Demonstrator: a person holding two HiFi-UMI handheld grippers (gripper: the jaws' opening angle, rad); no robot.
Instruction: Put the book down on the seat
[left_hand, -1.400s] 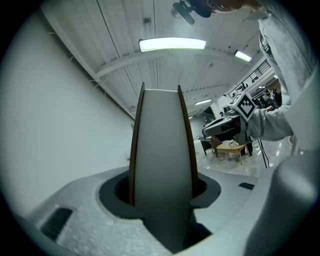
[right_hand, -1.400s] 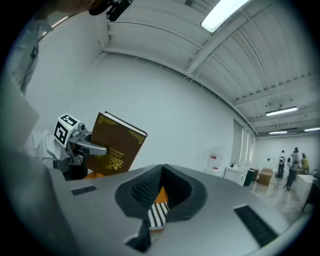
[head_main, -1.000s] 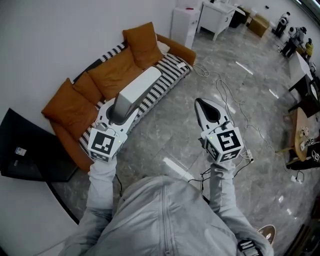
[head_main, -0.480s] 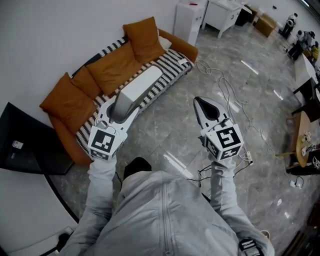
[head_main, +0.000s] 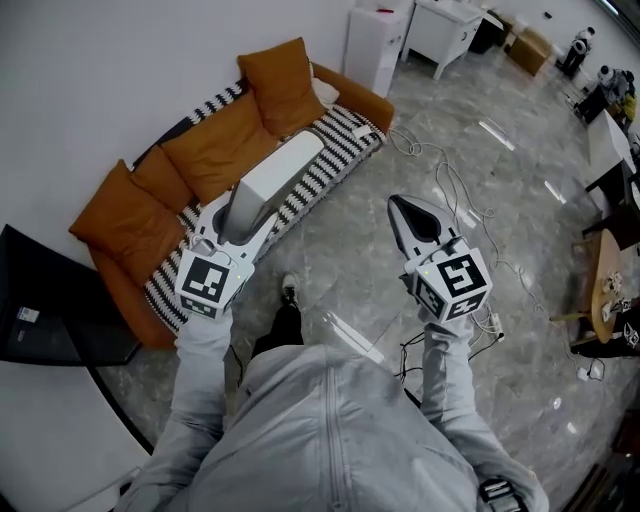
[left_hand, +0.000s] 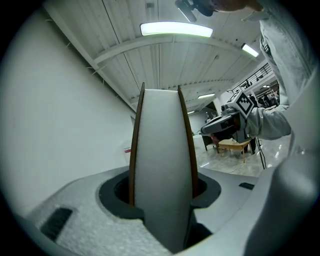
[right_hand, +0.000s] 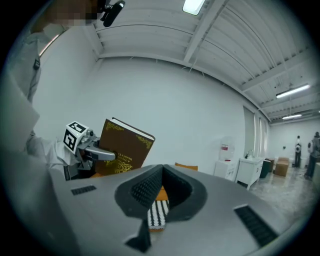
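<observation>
Left gripper: your left gripper (head_main: 237, 218) is clamped on the book (head_main: 280, 170); both jaws press its brown covers, with the white page edge between them.
Book: you hold it in the air, tilted, its far end over the striped seat (head_main: 335, 160) in the head view. It rests on nothing.
Right gripper: your right gripper (head_main: 402, 205) has its jaws closed together with nothing between them. It is well right of the book, over bare floor.
Seat edge: the seat's near edge runs diagonally from near left to far right, just beyond your left gripper's tips.
Sofa back: three orange cushions (head_main: 215, 145) line the far side against the wall.
Sofa ends: the sofa arm (head_main: 365, 100) closes the far right end, with a white cabinet (head_main: 375, 45) just beyond it. A black cabinet (head_main: 50, 320) stands by the near left end.
Open room: grey marble floor (head_main: 340, 240) lies clear between the sofa and your right gripper.
Floor clutter: cables (head_main: 450, 190) trail right of the sofa's far end.
Hidden: the book covers the middle of the seat in the head view. In the left gripper view it blocks everything straight ahead.
Cut off: a wooden table (head_main: 600, 270) is clipped by the right border.
Hard to make out: the gold print on the cover is too small to read.
</observation>
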